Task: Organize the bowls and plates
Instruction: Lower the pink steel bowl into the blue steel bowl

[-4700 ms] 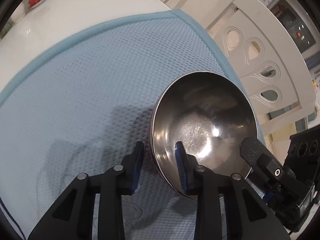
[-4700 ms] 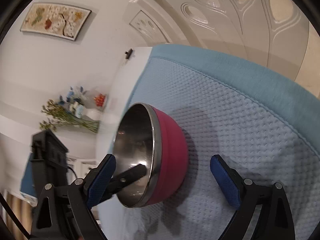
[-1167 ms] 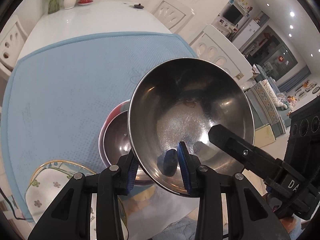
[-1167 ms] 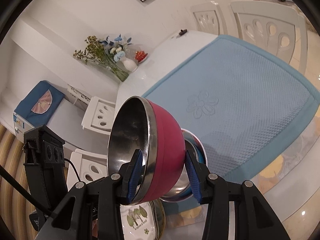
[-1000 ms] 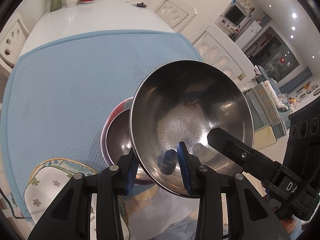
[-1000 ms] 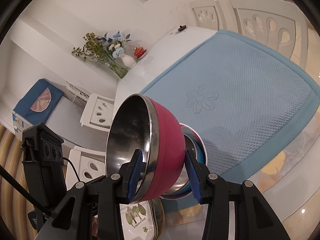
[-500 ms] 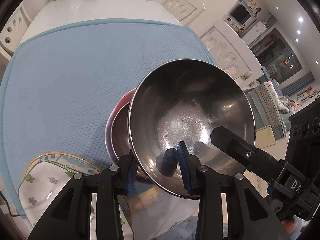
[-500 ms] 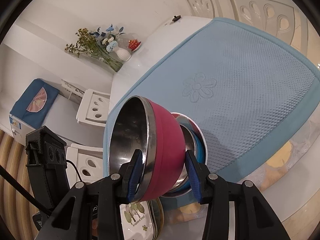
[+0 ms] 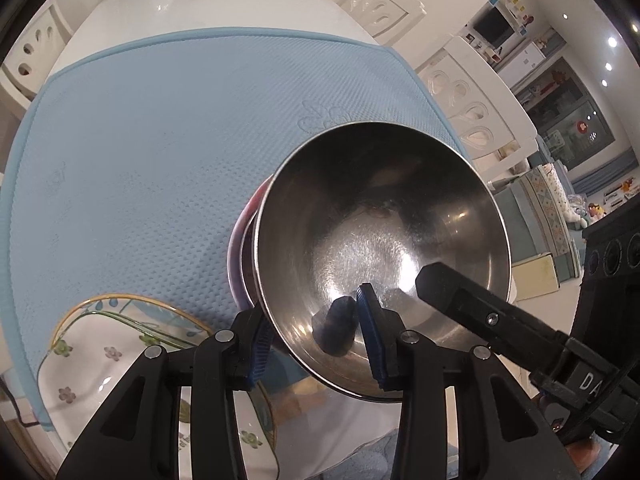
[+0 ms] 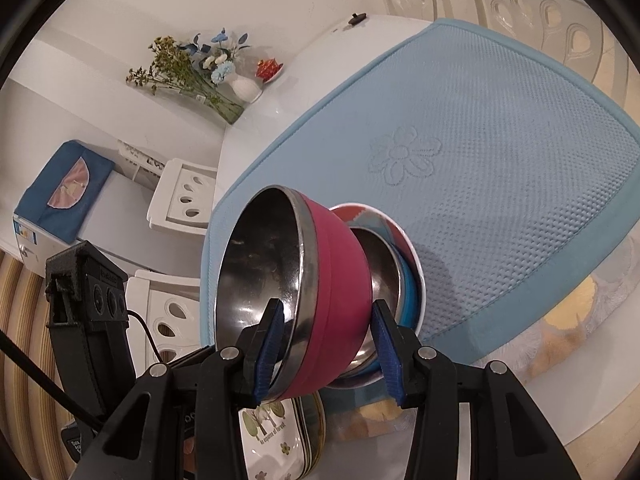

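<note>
Item: steel bowl with magenta outer wall [image 10: 332, 292], held above the blue mat [image 9: 140, 140] on the white worktop [image 9: 224, 4], tilted with its mouth toward the left. Left gripper [image 9: 316, 344]: fingers closed on the bowl's near rim, one blue pad against the outer wall, the other pad [image 9: 370, 332] inside on the polished steel, where its reflection shows. Right gripper [image 10: 328, 350]: fingers closed on the same bowl, one pad [image 10: 269, 344] inside the rim, the other against the magenta wall low on the right side. The bowl thus sits between both pairs of fingers, gripped at its lower edge in each view. Beneath and just behind it: a stack of nested bowls [image 10: 394, 276] resting on the mat, a steel one uppermost with blue and white rims showing around it; whether the held bowl touches the stack cannot be told. Beside the stack, at the mat's near edge: a stack of white floral plates [image 9: 100, 344], gold-rimmed, partly hidden by the left gripper. Far end of worktop: vase of flowers [image 10: 200, 68], a small red dish [image 10: 269, 67]. White chairs [image 9: 468, 92] stand around the worktop.
</note>
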Available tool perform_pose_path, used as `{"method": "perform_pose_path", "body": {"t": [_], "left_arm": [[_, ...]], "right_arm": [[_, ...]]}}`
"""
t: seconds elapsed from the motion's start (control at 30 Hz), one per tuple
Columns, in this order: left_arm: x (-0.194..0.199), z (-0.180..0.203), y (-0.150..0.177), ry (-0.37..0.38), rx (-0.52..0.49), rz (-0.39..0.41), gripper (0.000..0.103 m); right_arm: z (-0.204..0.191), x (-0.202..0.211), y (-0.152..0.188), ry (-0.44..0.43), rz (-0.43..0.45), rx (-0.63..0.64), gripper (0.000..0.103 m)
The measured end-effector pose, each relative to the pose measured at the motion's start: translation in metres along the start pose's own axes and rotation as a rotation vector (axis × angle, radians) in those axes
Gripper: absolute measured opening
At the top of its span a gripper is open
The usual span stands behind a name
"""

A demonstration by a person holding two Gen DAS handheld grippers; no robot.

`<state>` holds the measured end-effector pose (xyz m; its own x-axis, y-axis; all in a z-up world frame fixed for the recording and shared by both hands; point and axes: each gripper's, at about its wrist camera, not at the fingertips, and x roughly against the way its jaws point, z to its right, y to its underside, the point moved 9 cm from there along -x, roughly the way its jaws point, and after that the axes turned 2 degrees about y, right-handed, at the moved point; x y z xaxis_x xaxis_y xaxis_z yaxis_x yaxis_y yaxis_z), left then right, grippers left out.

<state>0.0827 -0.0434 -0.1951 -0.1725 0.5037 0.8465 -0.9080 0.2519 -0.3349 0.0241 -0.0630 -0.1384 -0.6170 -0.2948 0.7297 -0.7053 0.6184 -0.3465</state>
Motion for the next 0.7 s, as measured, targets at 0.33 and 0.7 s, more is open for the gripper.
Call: {"method": "perform_pose_path", "body": {"t": [0.33, 0.7], "left_arm": [[-0.004, -0.003, 0.002, -0.003, 0.032, -0.005, 0.036], [-0.002, -0.012, 0.006, -0.005, 0.058, -0.01, 0.036]], "right_arm": [[0.006, -0.008, 0.007, -0.003, -0.042, -0.009, 0.044], [0.007, -0.016, 0.014, -0.009, -0.079, -0.002, 0.045]]}}
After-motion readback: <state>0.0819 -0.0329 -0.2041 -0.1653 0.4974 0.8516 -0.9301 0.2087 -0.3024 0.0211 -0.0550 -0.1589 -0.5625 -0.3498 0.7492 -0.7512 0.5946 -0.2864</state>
